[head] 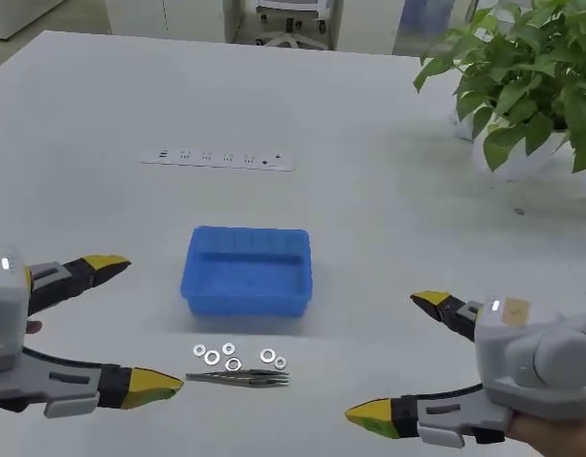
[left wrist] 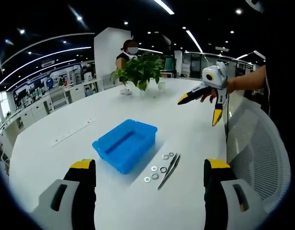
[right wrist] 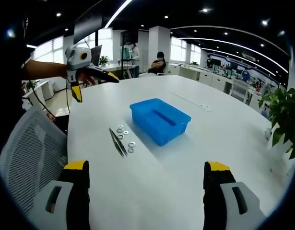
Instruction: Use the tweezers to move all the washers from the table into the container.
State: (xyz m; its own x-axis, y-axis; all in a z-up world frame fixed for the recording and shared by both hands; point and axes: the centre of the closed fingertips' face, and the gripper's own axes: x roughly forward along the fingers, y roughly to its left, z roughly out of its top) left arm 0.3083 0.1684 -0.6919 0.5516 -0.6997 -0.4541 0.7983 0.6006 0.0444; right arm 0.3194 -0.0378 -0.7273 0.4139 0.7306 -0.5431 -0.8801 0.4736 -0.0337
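Observation:
Several small metal washers (head: 233,356) lie on the white table in front of a blue container (head: 248,269). Steel tweezers (head: 240,378) lie flat just beside them, nearer to me. My left gripper (head: 131,324) is open at the left, jaws wide apart and empty. My right gripper (head: 393,357) is open at the right, also empty. In the left gripper view the washers (left wrist: 159,168), tweezers (left wrist: 169,170) and container (left wrist: 124,144) lie ahead, with the right gripper (left wrist: 201,109) raised beyond them. The right gripper view has the washers (right wrist: 124,137), tweezers (right wrist: 118,142), container (right wrist: 160,120) and left gripper (right wrist: 97,88).
A white power strip (head: 218,158) lies on the table behind the container. A potted green plant (head: 526,76) stands at the back right. A mesh office chair (right wrist: 29,158) sits at the table's near edge. People are in the office background.

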